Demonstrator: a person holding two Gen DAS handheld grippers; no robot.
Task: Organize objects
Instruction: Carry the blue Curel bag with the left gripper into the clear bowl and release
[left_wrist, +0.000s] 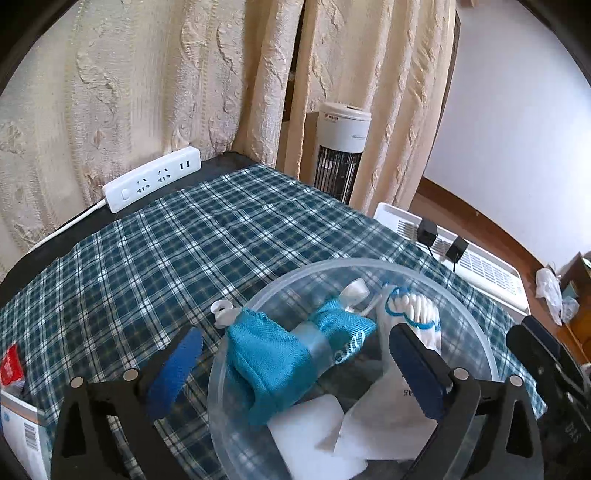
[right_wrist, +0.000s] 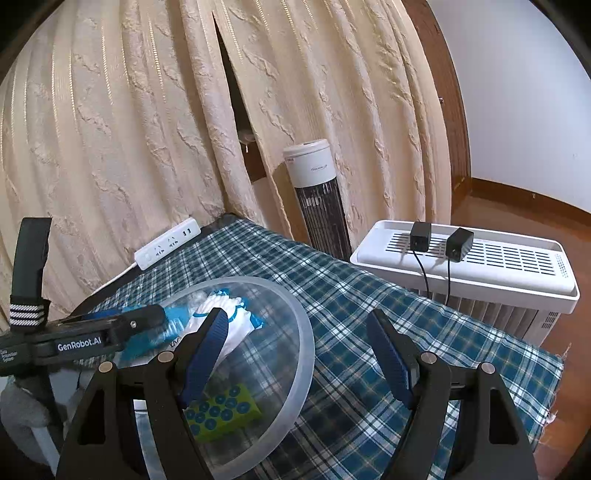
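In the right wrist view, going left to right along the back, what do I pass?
White power strip → tower fan → two black power adapters sitting on the white slatted appliance.

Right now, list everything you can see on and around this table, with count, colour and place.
Clear plastic bowl: one, transparent, near edge of the table.
Teal fabric pouch: one, teal, in the bowl.
Cotton swab packet: one, white and blue, in the bowl.
Green dotted block: one, yellow-green with blue dots, in the bowl.
Checked tablecloth: one, blue-green and white, covering the table.
White power strip: one, back edge by the curtain.
Tower fan: one, white and black, behind the table.
White heater: one, beside the table, two black adapters on top.
Left gripper: jaws open around the bowl's contents.
Right gripper: jaws open, straddling the bowl's rim.
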